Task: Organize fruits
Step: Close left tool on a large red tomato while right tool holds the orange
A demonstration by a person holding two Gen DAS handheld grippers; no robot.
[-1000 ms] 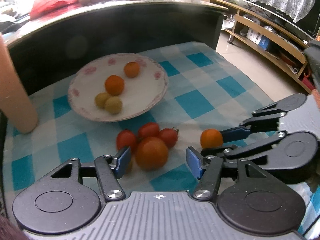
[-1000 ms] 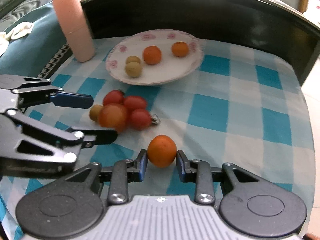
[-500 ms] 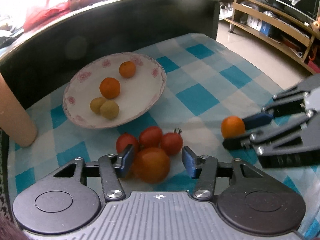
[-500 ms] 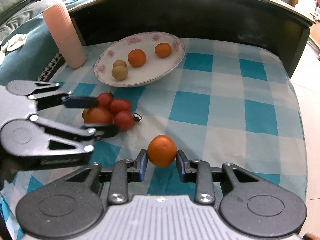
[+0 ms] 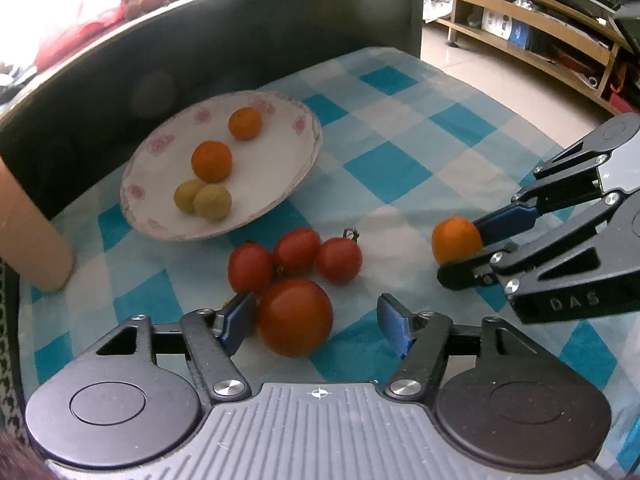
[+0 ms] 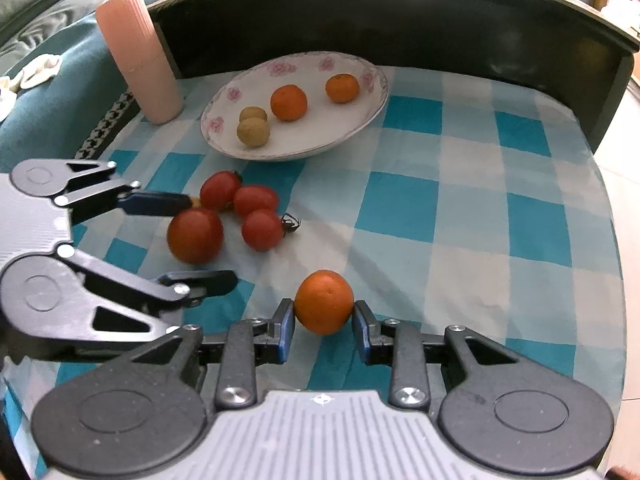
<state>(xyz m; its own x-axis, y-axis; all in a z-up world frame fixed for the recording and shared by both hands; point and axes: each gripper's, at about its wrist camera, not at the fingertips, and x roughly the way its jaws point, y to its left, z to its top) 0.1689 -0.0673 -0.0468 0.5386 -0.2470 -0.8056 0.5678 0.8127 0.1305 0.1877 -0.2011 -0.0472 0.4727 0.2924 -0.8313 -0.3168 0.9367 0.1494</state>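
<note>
Reading "DAS", right hand-held gripper (image 5: 464, 254)

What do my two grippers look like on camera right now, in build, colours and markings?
Both match: the left gripper and right gripper have black linkage arms with silver pivot screws, blue pads on the fingertips, round black side discs and a ribbed grey base. The right one's side shows embossed letters "DAS". No cables or sleeves show.
</note>
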